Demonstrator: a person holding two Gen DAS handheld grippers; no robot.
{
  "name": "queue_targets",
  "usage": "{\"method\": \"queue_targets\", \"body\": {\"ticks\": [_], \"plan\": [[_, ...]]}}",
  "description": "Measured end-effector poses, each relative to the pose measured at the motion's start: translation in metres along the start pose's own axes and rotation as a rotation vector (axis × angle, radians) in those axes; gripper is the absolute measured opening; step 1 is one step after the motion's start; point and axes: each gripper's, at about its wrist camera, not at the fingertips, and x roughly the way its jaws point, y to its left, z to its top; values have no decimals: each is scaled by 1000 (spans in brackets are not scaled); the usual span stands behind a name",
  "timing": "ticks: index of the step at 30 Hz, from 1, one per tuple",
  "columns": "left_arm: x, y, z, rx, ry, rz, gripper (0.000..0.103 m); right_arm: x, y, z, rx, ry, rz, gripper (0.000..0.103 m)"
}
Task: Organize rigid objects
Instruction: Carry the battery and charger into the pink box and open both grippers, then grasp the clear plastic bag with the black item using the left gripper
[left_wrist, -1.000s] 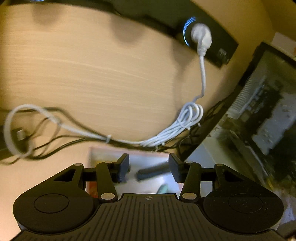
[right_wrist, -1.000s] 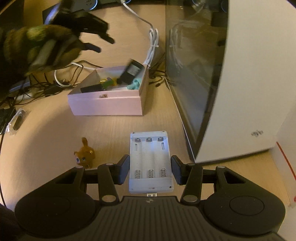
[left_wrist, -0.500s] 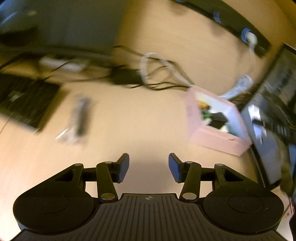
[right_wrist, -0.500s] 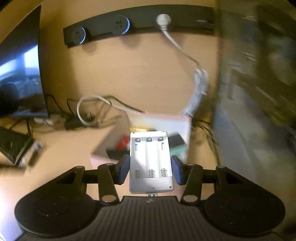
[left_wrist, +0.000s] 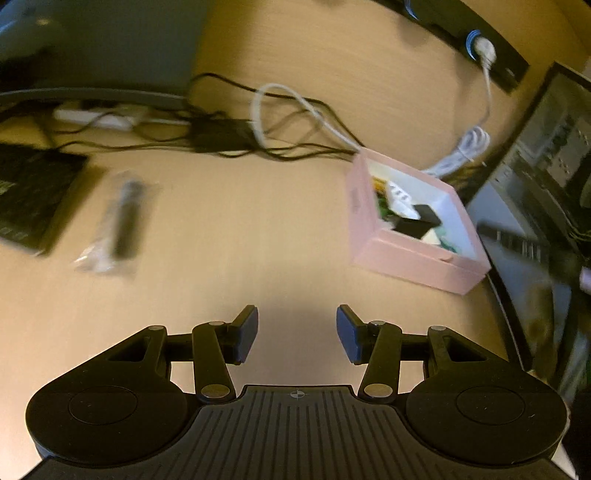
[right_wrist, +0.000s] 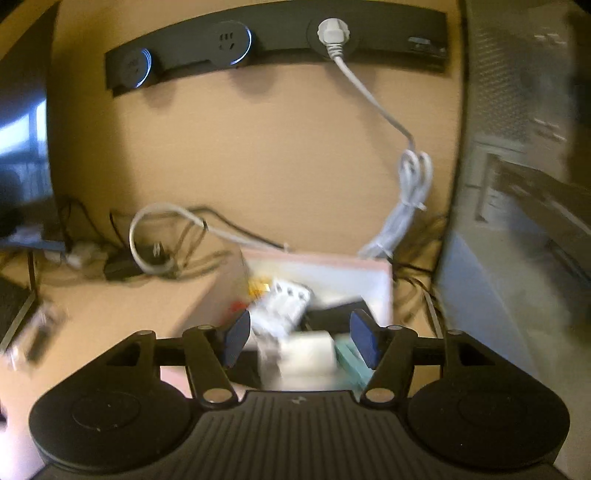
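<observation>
In the right wrist view my right gripper (right_wrist: 300, 340) hangs over the pink box (right_wrist: 332, 263). Its jaws are opening, and the white battery charger (right_wrist: 286, 303) lies blurred and tilted in the box, free of the pads. A black block (right_wrist: 334, 314) and a teal piece (right_wrist: 349, 360) also lie inside. In the left wrist view my left gripper (left_wrist: 297, 334) is open over bare tabletop with nothing between its fingers. The pink box (left_wrist: 410, 256) stands to its upper right. A dark stick in a clear bag (left_wrist: 120, 221) lies to its upper left.
A white computer case (right_wrist: 524, 206) stands right of the box. A black socket strip (right_wrist: 273, 44) with a white plug (right_wrist: 332, 33) runs along the back wall. Tangled cables (left_wrist: 258, 136) lie behind the box. A keyboard (left_wrist: 26, 192) and a monitor (left_wrist: 92, 48) sit at the left.
My right gripper let go of the battery charger, which dropped into the pink box. The left gripper swung away from the box towards the open tabletop, still open.
</observation>
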Motion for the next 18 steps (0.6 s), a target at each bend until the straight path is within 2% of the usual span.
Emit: {"method": "queue_targets", "body": {"ticks": [3,6,9,12,14,16,18], "plan": [[27,-24,26,43,-8,-47,51,-12,-3,-23,-29,31,-8,61],[60,-46,61,65,-26,-79,51,-8,-1,-39,-74,66,-68,61],[95,-66,84,118,-28,-34,51,1,-1,-47,-96,80,-109,61],[129,-75,90,148,59,38,51,13,-5,-50,-96,100,-143,61],[142,-71,85,140,102,66,58,19,-9,-51,-98,106,-163,61],[142,-65,82,119,94,66,63,26,-13,-51,-97,113,-179,61],[139,-59,81,108,88,80,69,33,-14,-49,-89,131,-155,61]]}}
